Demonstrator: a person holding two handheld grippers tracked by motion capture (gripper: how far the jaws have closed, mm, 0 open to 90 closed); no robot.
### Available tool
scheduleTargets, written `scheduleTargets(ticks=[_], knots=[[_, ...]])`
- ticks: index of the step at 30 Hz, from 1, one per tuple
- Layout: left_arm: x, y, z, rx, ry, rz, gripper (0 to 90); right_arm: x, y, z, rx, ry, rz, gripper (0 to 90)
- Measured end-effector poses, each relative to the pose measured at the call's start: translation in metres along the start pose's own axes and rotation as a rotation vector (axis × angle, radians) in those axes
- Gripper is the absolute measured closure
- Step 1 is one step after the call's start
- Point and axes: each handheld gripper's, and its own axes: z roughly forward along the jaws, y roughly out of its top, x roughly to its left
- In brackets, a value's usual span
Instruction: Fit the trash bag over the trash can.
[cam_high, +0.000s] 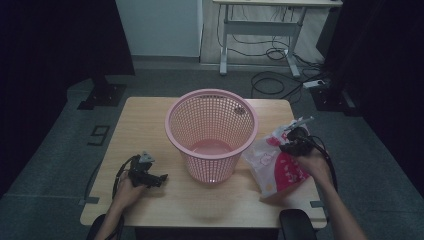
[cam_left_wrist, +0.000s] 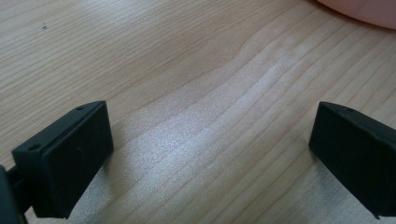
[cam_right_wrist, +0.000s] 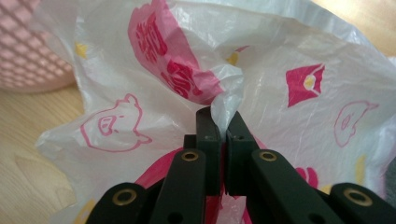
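Observation:
A pink mesh basket (cam_high: 212, 134) stands upright in the middle of the wooden table (cam_high: 150, 125). To its right lies a white plastic bag (cam_high: 277, 162) with red and pink prints. My right gripper (cam_high: 291, 145) is shut on a pinched fold of that bag (cam_right_wrist: 261, 88), its jaws closed on the film. My left gripper (cam_high: 159, 179) rests low over the table left of the basket, and its jaws stand wide apart over bare wood (cam_left_wrist: 205, 135) with nothing between them. The basket's base (cam_left_wrist: 359, 9) shows at the top right of the left gripper view.
The basket's wall (cam_right_wrist: 28, 51) sits close to the left of the held bag. Beyond the table are a white desk frame (cam_high: 260, 30), floor cables (cam_high: 280, 80) and black stands at both sides. A dark chair part (cam_high: 297, 225) sits at the table's near edge.

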Motion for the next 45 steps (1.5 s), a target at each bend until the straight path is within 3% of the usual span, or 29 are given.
scheduleTargets(ticks=[16, 28, 45], knots=[[0.0, 0.0, 0.0, -0.001, 0.0, 0.0, 0.0, -0.004, 0.061, -0.021, -0.033, 0.01, -0.003, 86.4], [0.0, 0.0, 0.0, 0.0, 0.0, 0.0, 0.0, 0.002, 0.092, -0.046, -0.075, 0.038, -0.018, 86.1], [0.0, 0.0, 0.0, -0.003, 0.0, -0.003, 0.0, 0.025, 0.145, -0.077, -0.108, 0.024, -0.075, 86.1]])
